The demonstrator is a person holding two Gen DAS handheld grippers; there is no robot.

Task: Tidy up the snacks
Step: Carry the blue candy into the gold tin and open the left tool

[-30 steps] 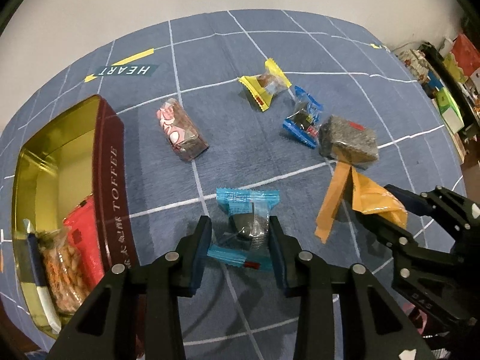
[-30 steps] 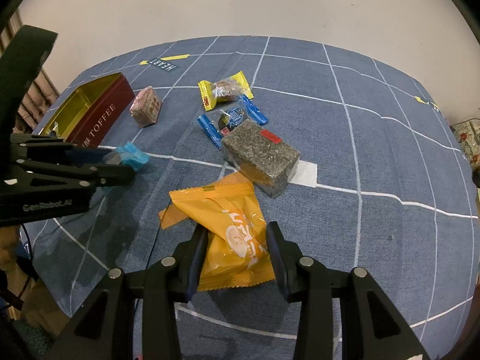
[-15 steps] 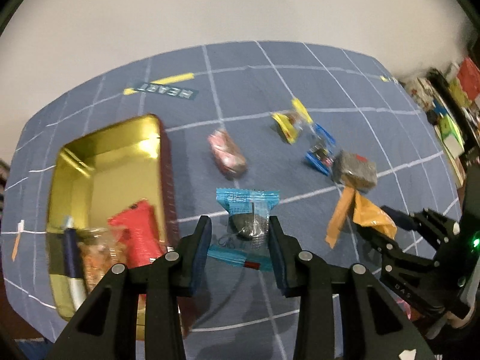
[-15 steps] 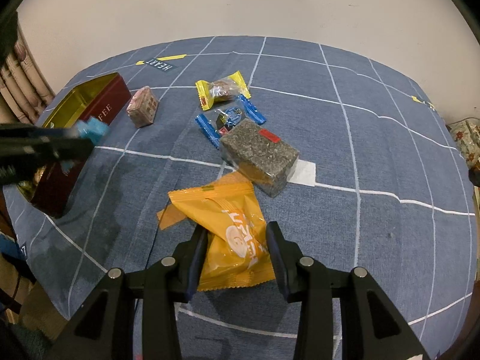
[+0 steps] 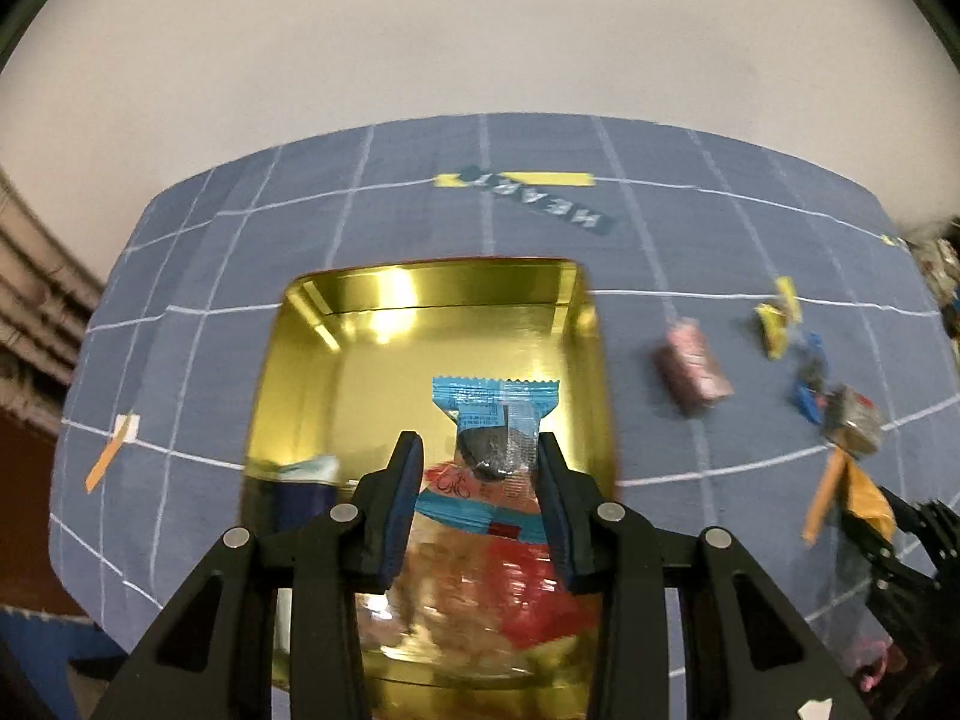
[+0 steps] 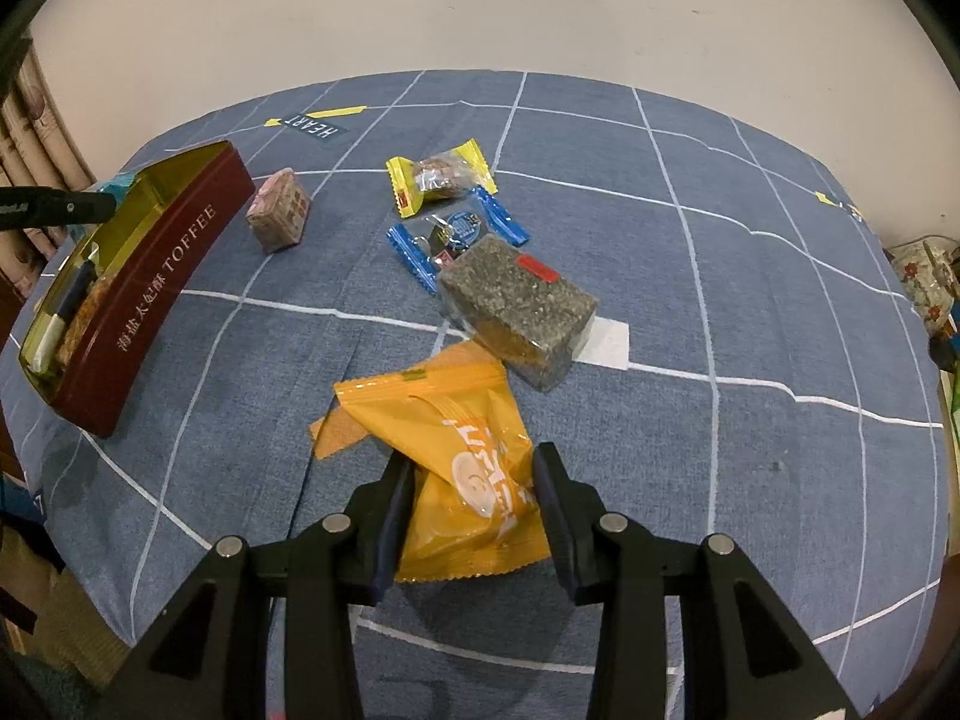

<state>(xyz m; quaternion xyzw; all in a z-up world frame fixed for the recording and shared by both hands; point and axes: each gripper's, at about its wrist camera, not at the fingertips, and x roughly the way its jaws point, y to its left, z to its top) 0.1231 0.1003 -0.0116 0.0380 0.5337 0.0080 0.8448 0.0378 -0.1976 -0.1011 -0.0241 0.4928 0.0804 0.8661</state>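
Your left tongs [image 5: 477, 468] grip a blue packet [image 5: 493, 420] above the gold tin [image 5: 270, 360] at the table's left edge. Your right tongs [image 6: 474, 498] clamp an orange packet [image 6: 462, 450]; the grey block [image 6: 519, 306] lies just beyond.

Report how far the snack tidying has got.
Done: several packets, a red one among them, already lie in the toffee tin.
In hand: the left gripper holds a light-blue packet above the tin; the right gripper clamps the orange packet on the cloth.
Left: the pink cube, yellow packet, blue packet and grey block.
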